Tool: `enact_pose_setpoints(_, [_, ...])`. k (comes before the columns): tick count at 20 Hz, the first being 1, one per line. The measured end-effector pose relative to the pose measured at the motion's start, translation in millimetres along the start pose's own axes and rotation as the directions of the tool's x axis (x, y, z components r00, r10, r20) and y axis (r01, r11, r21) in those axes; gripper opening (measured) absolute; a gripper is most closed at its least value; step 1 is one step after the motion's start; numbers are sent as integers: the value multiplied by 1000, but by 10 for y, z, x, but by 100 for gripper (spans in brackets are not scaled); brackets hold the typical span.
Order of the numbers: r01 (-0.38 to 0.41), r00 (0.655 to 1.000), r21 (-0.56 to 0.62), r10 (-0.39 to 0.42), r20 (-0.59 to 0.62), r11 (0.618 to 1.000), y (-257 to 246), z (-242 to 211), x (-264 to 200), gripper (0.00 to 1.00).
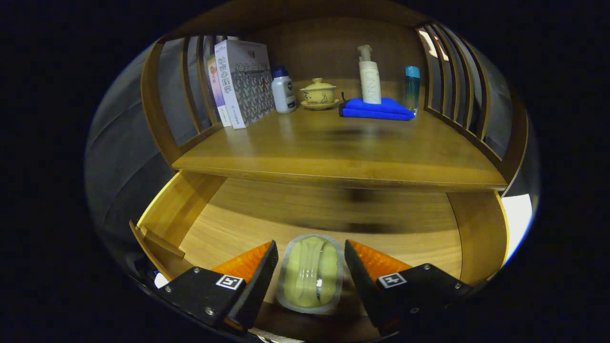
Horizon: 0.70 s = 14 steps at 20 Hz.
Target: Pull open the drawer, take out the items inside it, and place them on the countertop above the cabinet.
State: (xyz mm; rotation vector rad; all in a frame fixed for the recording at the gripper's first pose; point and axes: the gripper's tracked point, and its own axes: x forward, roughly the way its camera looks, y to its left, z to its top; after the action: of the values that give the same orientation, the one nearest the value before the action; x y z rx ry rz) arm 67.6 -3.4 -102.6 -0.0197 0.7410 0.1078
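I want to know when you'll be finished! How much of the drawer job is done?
Done: the drawer is pulled open under the countertop. In hand: the hand-held gripper is open, its fingers on either side of a sealed packet on the drawer floor, a gap showing on each side. Left: close on the packet, lift it out and set it on the countertop.

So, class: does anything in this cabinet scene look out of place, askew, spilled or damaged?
Nothing stands out. The drawer is pulled open, and a sealed pale green packet lies flat in it between the open gripper's fingers. On the countertop, books, bottles and a lidded cup stand upright.
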Motion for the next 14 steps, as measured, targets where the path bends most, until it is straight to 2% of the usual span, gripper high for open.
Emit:
enact_pose_setpoints(1, [-3,1000,14,3,-8,1000,-7,-12,26,84])
enact_pose_setpoints(5, [-4,999,55,7,-49,998,-31,-99,95,58])
enact_pose_setpoints(8, [12,999,33,-11,-39,999,-57,-75,102,25])
enact_pose_setpoints(10, [-2,1000,-5,1,-22,1000,-26,-41,79,21])
enact_pose_setpoints(14, [-16,997,-59,21,73,998,43,118,-29,19])
